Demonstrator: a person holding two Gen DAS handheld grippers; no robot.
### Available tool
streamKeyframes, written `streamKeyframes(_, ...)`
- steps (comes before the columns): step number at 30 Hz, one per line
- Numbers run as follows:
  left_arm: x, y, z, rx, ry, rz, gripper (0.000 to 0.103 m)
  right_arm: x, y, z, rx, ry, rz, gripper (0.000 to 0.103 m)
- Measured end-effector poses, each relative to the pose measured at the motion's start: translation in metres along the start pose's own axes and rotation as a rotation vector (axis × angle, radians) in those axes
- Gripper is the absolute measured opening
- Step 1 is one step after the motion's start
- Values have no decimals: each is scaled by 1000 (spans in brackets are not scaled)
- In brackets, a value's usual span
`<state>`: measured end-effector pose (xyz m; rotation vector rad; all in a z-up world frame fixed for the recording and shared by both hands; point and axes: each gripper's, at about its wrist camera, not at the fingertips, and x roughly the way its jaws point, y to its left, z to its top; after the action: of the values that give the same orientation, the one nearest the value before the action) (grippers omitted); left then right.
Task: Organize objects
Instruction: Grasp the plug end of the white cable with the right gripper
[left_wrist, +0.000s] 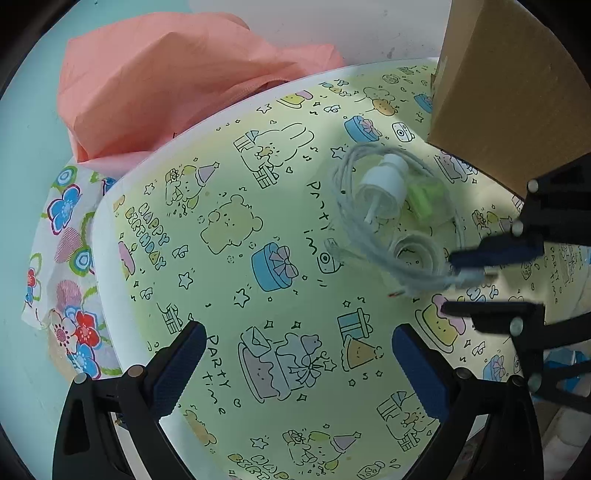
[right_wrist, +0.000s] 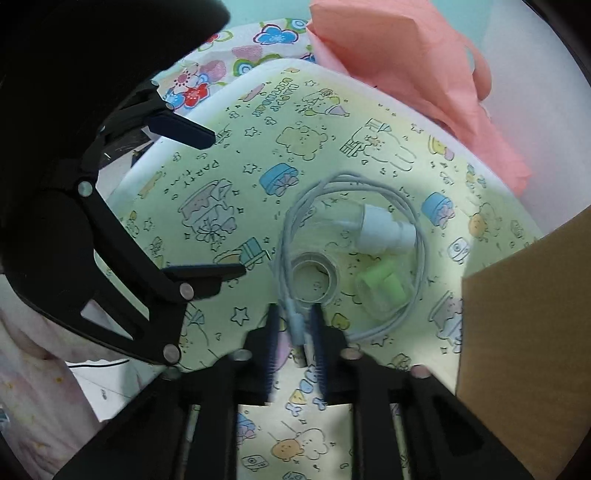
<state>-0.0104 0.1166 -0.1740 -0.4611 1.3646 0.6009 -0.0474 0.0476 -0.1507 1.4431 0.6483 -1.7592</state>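
Two claws over the party-print tray (right_wrist: 207, 122): my right gripper (right_wrist: 295, 332) pinches the coiled white cable (right_wrist: 417, 236) at its near loop, mid-tray; my left gripper (left_wrist: 295, 365) hangs spread, empty. Lifting could drag the tape roll (right_wrist: 314, 280) and pump cap (right_wrist: 380, 229) lying inside the coil.

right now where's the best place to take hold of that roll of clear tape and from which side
Grip the clear tape roll across its wall, one finger down into the open centre hole and one outside, coming from straight above. It lies flat on the birthday-print tray, so its sides sit too low to pinch. Take the wall facing away from the right tool, which is shut on the coiled white cable lying against the roll.
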Motion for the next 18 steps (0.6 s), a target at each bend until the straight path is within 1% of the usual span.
streamKeyframes(3,-2,-4,-1,20,-3,0,101,0,0,-1,23,-2,16,15)
streamKeyframes(6,-3,-8,-1,34,-2,-2,101,-4,0,-4,50,-4,40,11)
streamKeyframes(10,-10,-10,-2,35,-16,-12,101,-17,3,-13,79,-21,58,10)
streamKeyframes(13,-14,-12,-3,33,-24,-23,101,-24,3,-25,104,-14,50,10)
streamKeyframes(18,-12,-22,-7,49,-15,-24,101,-25,-3,-46,149,15,34,10)
